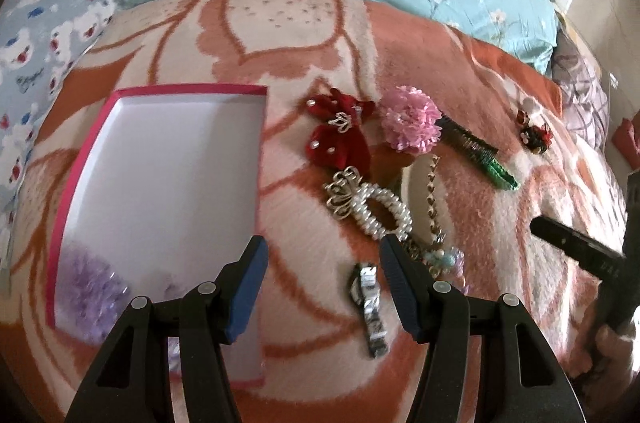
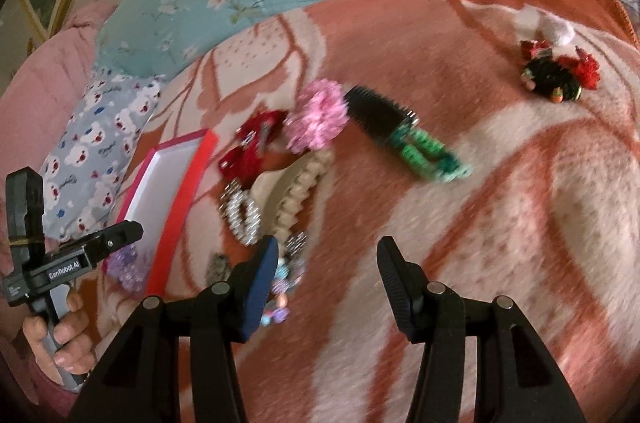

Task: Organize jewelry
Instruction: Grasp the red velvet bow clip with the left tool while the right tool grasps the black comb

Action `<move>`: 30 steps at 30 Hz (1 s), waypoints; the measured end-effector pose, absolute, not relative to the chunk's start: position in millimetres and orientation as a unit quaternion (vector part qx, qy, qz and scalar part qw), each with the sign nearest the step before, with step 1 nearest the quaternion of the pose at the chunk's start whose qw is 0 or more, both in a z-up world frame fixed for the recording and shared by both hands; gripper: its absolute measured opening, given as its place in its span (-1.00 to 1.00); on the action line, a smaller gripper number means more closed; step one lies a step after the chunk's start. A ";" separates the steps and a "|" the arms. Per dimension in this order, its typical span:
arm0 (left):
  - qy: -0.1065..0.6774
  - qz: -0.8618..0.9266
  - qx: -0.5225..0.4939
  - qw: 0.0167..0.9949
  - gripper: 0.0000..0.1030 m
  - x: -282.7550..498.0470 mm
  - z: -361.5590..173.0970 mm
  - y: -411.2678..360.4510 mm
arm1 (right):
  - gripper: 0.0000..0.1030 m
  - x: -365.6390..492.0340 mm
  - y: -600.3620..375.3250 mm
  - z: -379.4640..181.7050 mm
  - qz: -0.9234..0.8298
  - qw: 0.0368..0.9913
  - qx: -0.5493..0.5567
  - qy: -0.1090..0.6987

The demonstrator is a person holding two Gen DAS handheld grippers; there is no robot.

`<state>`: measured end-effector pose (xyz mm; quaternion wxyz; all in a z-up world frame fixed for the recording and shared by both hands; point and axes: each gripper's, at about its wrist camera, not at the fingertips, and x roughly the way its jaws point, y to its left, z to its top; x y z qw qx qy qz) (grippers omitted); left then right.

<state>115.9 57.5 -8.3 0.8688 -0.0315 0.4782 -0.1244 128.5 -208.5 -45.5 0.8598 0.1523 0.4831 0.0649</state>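
Left gripper point(image 1: 322, 283): fingers are standing apart with nothing between them, hovering over the blanket point(image 1: 460, 71) just right of the box point(image 1: 168, 159).
Right gripper point(image 2: 326, 287): fingers are gaping too, empty, hanging over bare blanket right of the pile.
Box: lying on the bed at the left, pink-rimmed, white inside, holding one purple flower point(image 1: 90, 291) in its near corner.
Pile: everything else is sitting loose on the blanket right of the box, with the red-and-black piece point(image 1: 534, 135) well apart at the far right.
Count: one box; one red bow point(image 1: 340, 131); one pink flower point(image 1: 412, 123); one pearl tie point(image 1: 376, 211); one beige claw clip point(image 2: 296, 191); one black-and-green comb clip point(image 1: 476, 151); one silver clip point(image 1: 370, 307); one chain point(image 1: 434, 195); one beaded charm point(image 1: 444, 259) near the left gripper.
Risk, snagging: the chain, pearl tie and charm are lying touching, so pinching one is likely dragging another along.
Risk, fabric: the blanket is fuzzy, and fingers going low could be catching pile instead of a flat clip.
Risk, collision: both grippers are working close together over the same cluster and could be bumping.
Risk, slipping: the silver clip looks thin, and a shallow pinch could be dropping it short of the box.
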 end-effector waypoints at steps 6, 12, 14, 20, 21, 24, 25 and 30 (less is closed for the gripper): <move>0.492 -0.123 -0.007 0.862 0.12 158.7 -25.0 25.9 | 0.21 159.3 -226.5 -43.6 0.048 0.866 0.137 0.478; 0.507 -0.116 0.010 0.854 0.17 208.2 -46.1 0.6 | 0.30 206.6 -227.8 -52.1 0.057 0.865 0.087 0.491; 0.513 -0.119 0.019 0.850 0.22 223.0 -55.7 -9.5 | 0.33 226.6 -226.4 -61.7 0.055 0.861 0.060 0.501; 0.531 -0.107 0.040 0.840 0.24 265.8 -84.1 -32.9 | 0.33 266.8 -217.9 -91.8 0.072 0.834 0.002 0.547; 0.533 -0.105 0.046 0.838 0.24 271.6 -89.1 -37.0 | 0.33 270.8 -212.5 -98.4 0.077 0.828 -0.020 0.554; 0.538 -0.101 0.062 0.835 0.23 281.6 -100.9 -45.1 | 0.31 277.6 -205.1 -114.7 0.076 0.817 -0.061 0.569; 0.539 -0.101 0.068 0.833 0.22 284.0 -104.9 -47.4 | 0.31 278.1 -205.5 -117.3 0.075 0.817 -0.063 0.568; 0.535 -0.099 0.085 0.835 -0.35 286.2 -112.5 -49.3 | -0.10 273.9 -216.0 -114.4 0.065 0.827 -0.037 0.557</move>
